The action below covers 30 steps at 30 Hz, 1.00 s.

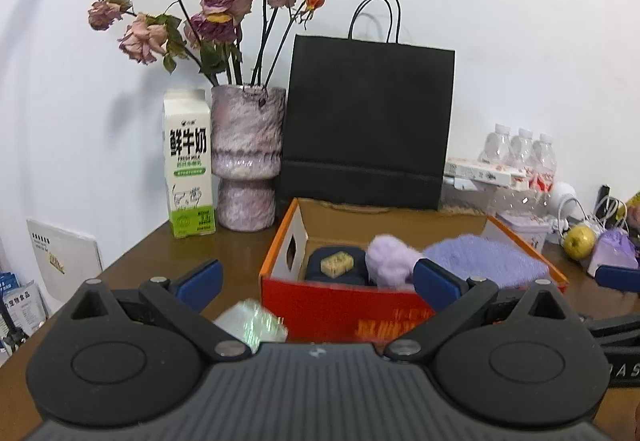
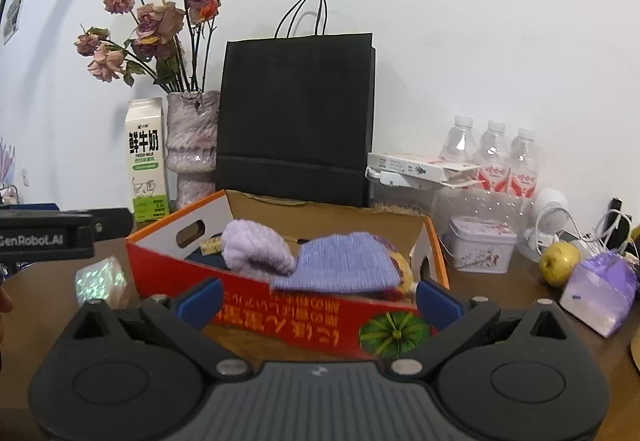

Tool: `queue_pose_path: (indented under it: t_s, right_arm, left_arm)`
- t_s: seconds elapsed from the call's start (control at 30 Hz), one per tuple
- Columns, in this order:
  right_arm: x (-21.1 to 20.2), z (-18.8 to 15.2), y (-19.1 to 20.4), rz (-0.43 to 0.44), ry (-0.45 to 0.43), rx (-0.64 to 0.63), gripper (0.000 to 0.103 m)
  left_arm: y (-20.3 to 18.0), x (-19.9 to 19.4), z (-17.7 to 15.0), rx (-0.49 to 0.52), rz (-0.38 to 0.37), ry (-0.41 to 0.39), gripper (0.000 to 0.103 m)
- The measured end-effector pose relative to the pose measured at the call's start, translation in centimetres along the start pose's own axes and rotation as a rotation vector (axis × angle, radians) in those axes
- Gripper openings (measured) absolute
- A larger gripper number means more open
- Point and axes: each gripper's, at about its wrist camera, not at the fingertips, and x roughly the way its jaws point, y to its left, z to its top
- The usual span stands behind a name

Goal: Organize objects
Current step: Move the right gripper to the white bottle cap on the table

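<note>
An orange-red cardboard box [image 1: 344,311] [image 2: 304,317] sits mid-table. Inside lie a fluffy lilac ball [image 1: 390,261] [image 2: 256,249], a flat purple knit piece [image 1: 486,259] [image 2: 340,263] and a dark blue item topped by a small yellow block [image 1: 338,263]. My left gripper [image 1: 316,281] is open just in front of the box's near wall, nothing between its blue pads. A shiny iridescent cube [image 1: 252,323] [image 2: 100,279] rests on the table left of the box. My right gripper [image 2: 318,299] is open too, facing the box's front wall. The left gripper's body [image 2: 52,233] shows at the right view's left edge.
Along the white wall stand a milk carton [image 1: 188,165], a vase of dried roses [image 1: 248,157], a black paper bag [image 1: 366,125] and water bottles [image 2: 492,157]. Right of the box are a lilac tin [image 2: 480,245], a yellow apple [image 2: 558,263], a purple pouch [image 2: 600,289] and white cables.
</note>
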Motion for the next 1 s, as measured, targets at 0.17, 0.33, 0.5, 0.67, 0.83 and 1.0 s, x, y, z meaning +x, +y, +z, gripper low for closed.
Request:
queue_pose_path:
  t_s: [0.17,0.33,0.5,0.67,0.83,1.0]
  right_arm:
    - [-2.0,-1.8,0.0,-0.012,0.024,0.004,0.103]
    - [-3.9,-3.5,0.2,-0.018,0.049,0.011,0.103]
    - [-5.7,-5.2,0.5,-0.025,0.07,0.01,0.103]
    - [-7.2,-6.9,0.8,-0.032,0.09,0.01,0.103]
    - [-8.7,-8.1,1.0,-0.044,0.11,0.014,0.103]
    - [-10.0,-8.5,0.4,-0.053,0.106,0.053,0.103]
  left_arm:
    - [0.1,-1.7,-1.8,0.02,-0.005,0.035,0.103]
    - [0.4,-3.4,-3.2,0.022,-0.007,0.067,0.103]
    - [0.9,-4.9,-4.7,0.017,-0.015,0.11,0.103]
    - [1.6,-6.2,-6.1,0.017,-0.017,0.15,0.103]
    - [2.2,-7.2,-6.9,0.011,-0.008,0.169,0.103]
    - [2.9,-7.9,-7.5,0.006,0.009,0.191,0.103]
